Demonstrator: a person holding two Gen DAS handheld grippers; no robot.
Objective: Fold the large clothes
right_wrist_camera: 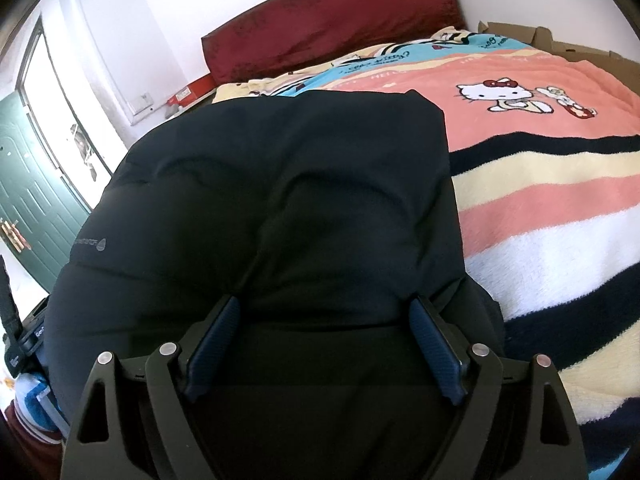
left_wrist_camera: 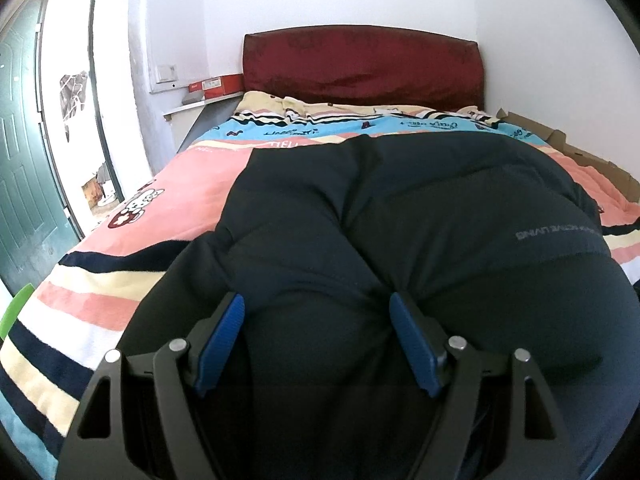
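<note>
Nearest to me, the left hand-held gripper (left_wrist_camera: 316, 304) had its blue pads (left_wrist_camera: 412, 344) spread wide, with a thick bulge of the black padded jacket (left_wrist_camera: 400, 208) squeezed between them; the fabric puckered at both pads, so it looked gripped. The right hand-held gripper (right_wrist_camera: 324, 308) stood just as wide, its dark blue pads (right_wrist_camera: 434, 354) pressing into the near edge of the same jacket (right_wrist_camera: 280, 184), the cloth creased around them.

The jacket lay in a puffy folded heap on the bed, filling the near part of both views. Pale grey lettering ran along one seam, upside down from where I stood; the end read "ACTIVE LIVING" (left_wrist_camera: 556, 234). A small drop-shaped logo (right_wrist_camera: 102, 244) with tiny writing beside it was too small to read.

Under the jacket was a striped fleece blanket (right_wrist_camera: 552, 216) in pink, cream, white and navy, with a Hello Kitty picture (right_wrist_camera: 504, 94). Farther on, its blue band carried writing I could not make out. Flattened cardboard (right_wrist_camera: 560, 46) lay along the far edge. Beyond stood a dark red headboard (left_wrist_camera: 360, 64), a red box (left_wrist_camera: 218, 84) on a ledge beside it, and a green door (left_wrist_camera: 20, 152) off to the side.
</note>
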